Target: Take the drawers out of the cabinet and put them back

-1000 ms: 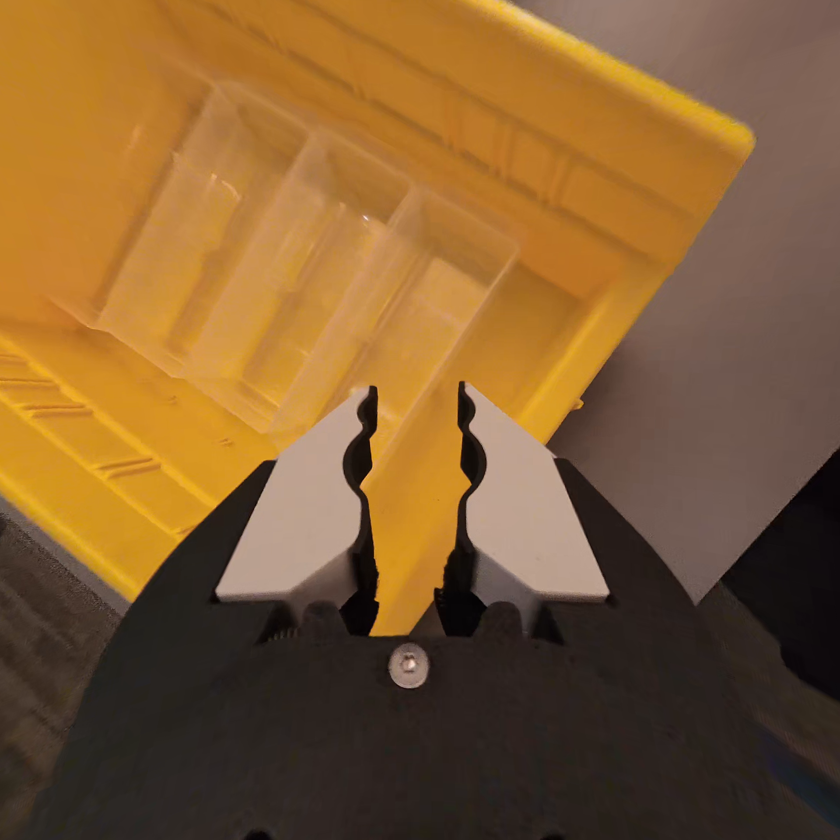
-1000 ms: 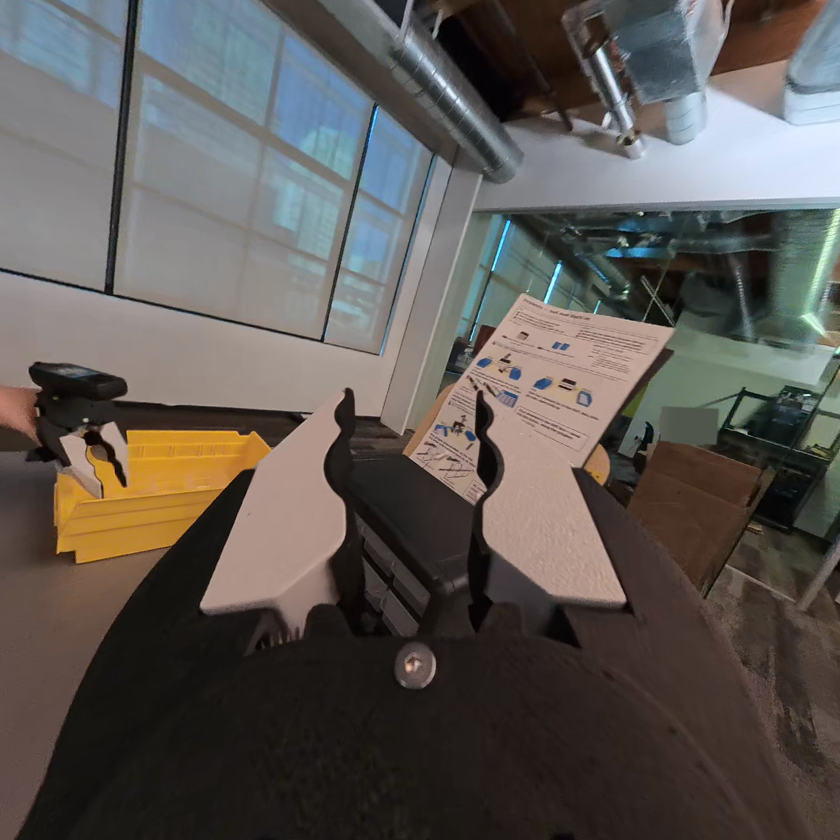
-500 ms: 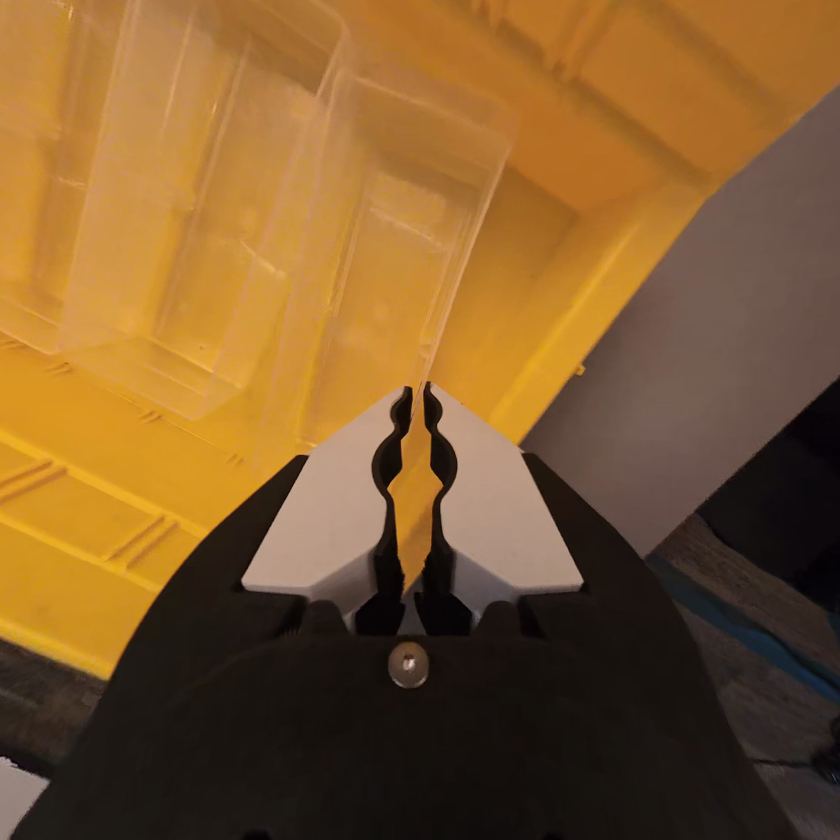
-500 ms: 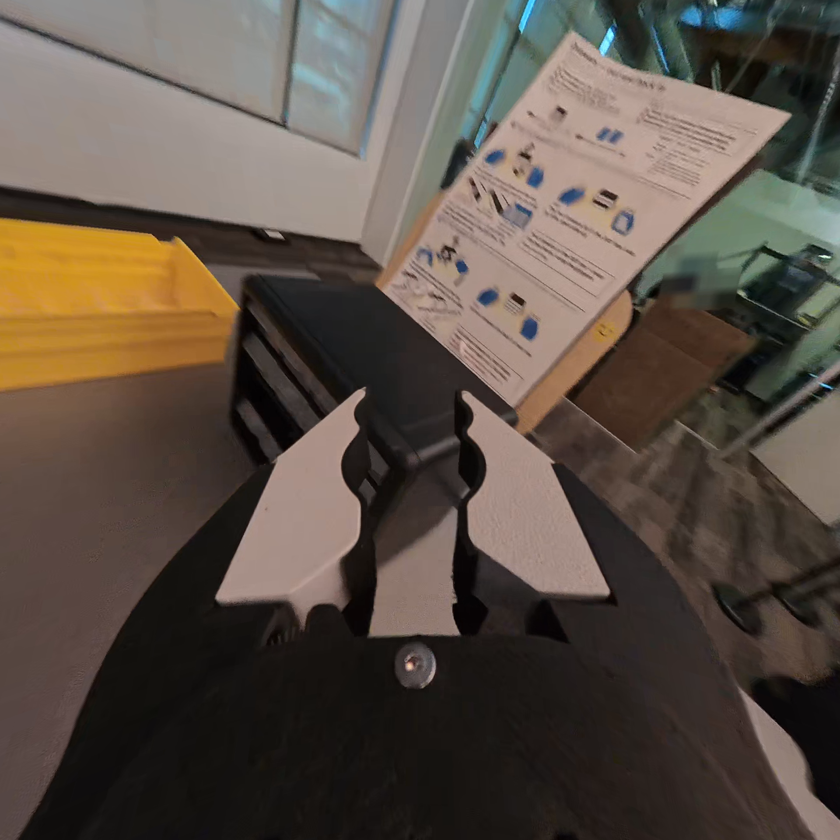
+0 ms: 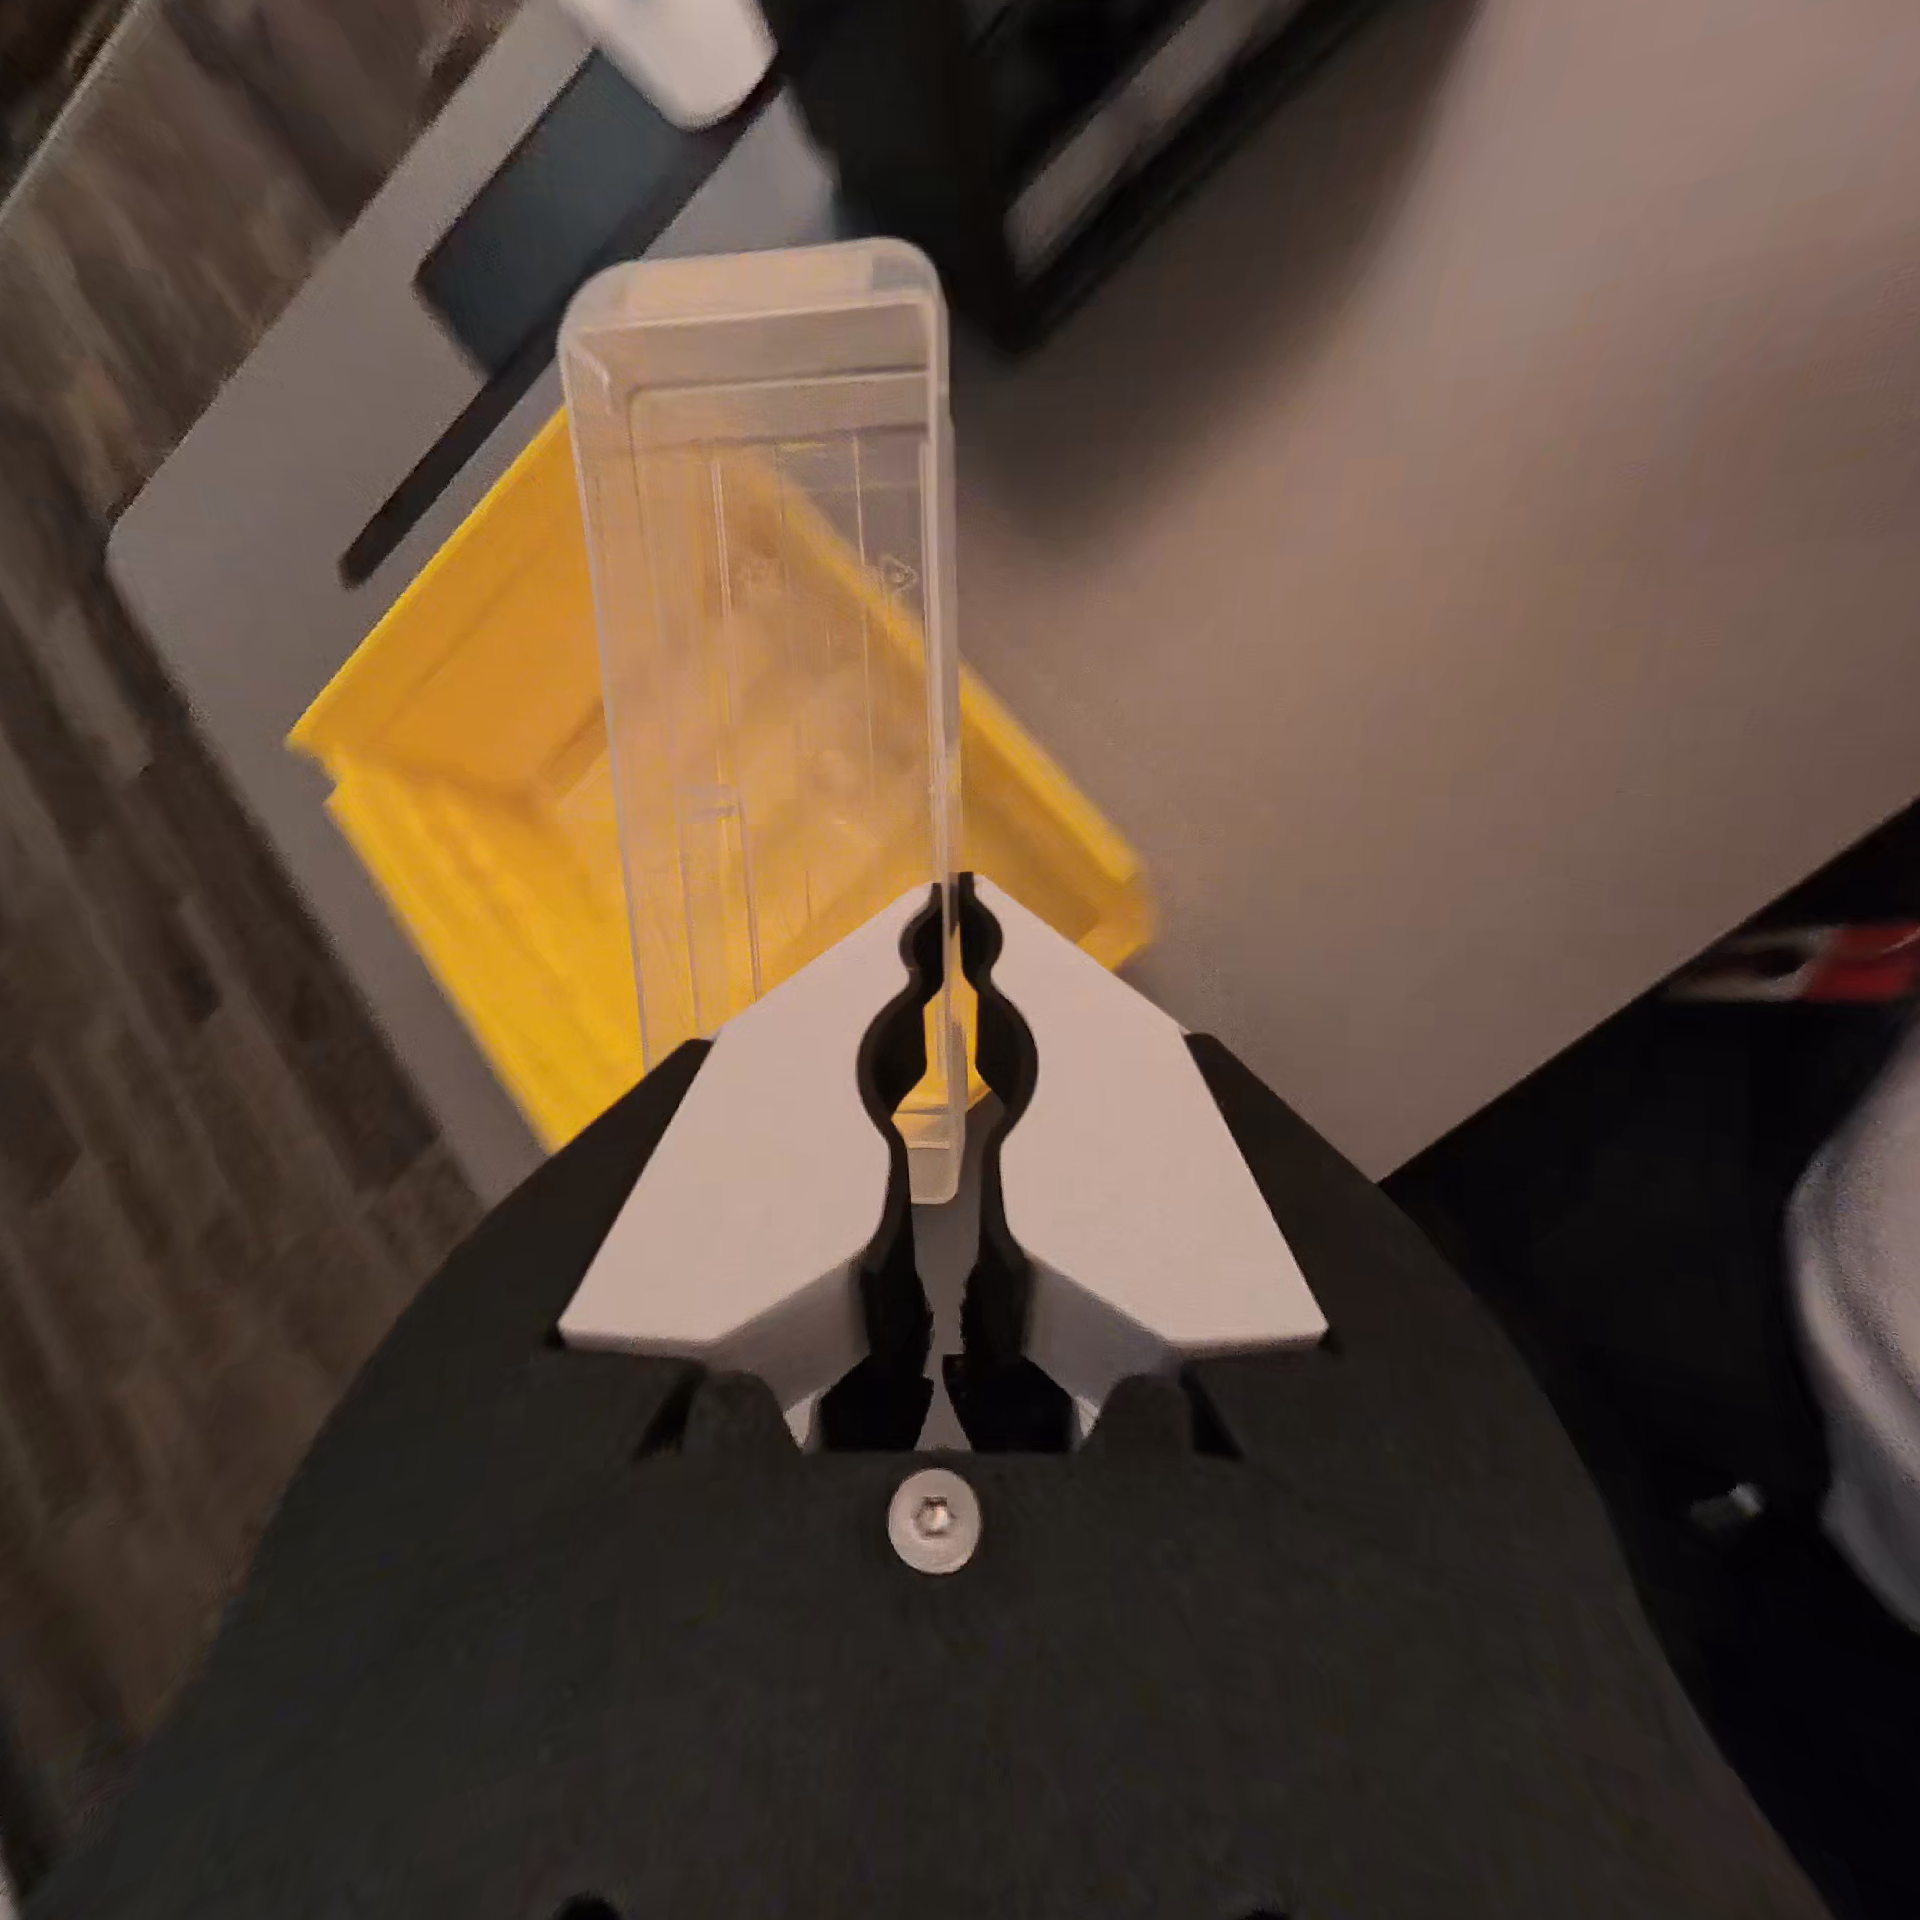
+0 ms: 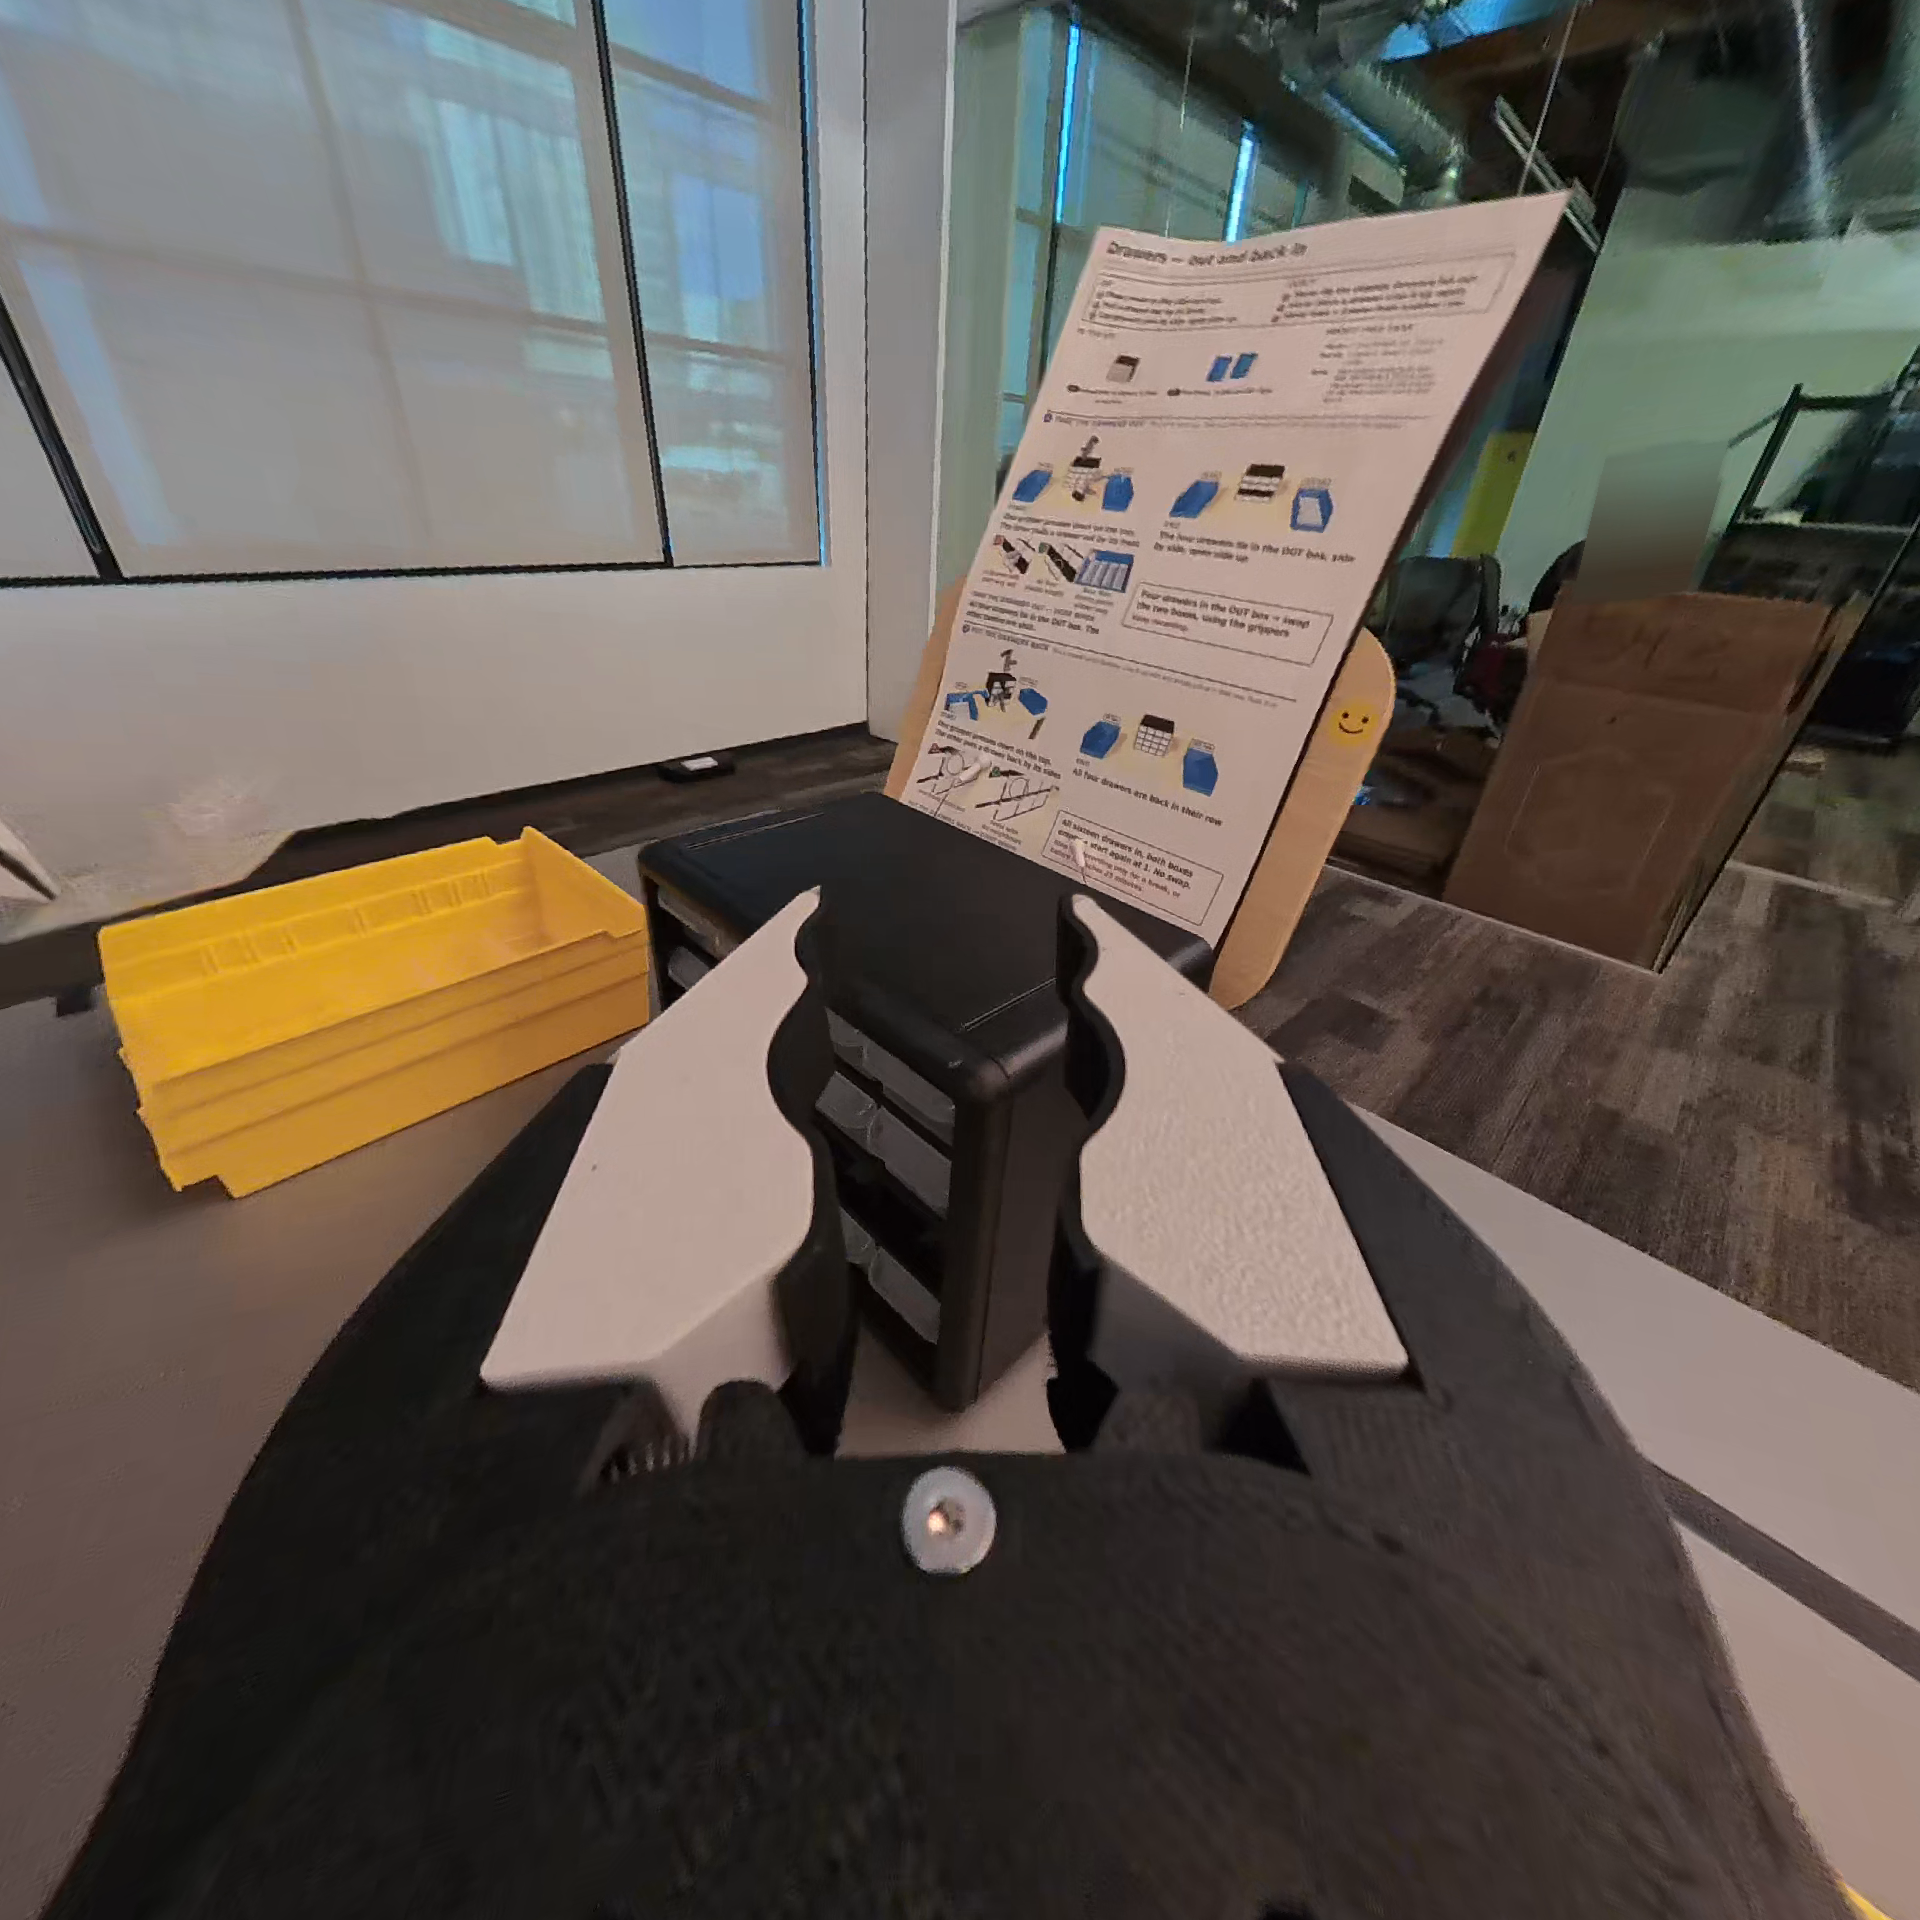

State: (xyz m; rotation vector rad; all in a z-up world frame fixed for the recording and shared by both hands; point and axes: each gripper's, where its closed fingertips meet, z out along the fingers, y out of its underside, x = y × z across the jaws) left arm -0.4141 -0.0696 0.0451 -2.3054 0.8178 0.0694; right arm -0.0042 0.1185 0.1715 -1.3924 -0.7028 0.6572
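Observation:
My left gripper (image 5: 948, 894) is shut on the thin side wall of a clear plastic drawer (image 5: 769, 644) and holds it lifted above the yellow bin (image 5: 468, 748). The black drawer cabinet (image 5: 1049, 156) shows blurred at the top of the left wrist view. In the right wrist view my right gripper (image 6: 940, 920) is open and empty, close to the near corner of the black cabinet (image 6: 935, 935). Clear drawers (image 6: 883, 1122) show in the cabinet's front. The yellow bin (image 6: 364, 997) stands to the cabinet's left.
A printed instruction sheet (image 6: 1195, 540) on a wooden board leans behind the cabinet. The grey table (image 6: 208, 1299) ends close on the right, with carpet floor (image 6: 1662, 1039) beyond. Cardboard boxes (image 6: 1642, 769) stand farther right. Some 50 centimetres of space lies between my two pairs of fingers.
My left gripper closed on the drawer's wall in the bin and lifted it out, high above the bin. My right gripper swung down towards the cabinet and stayed open.

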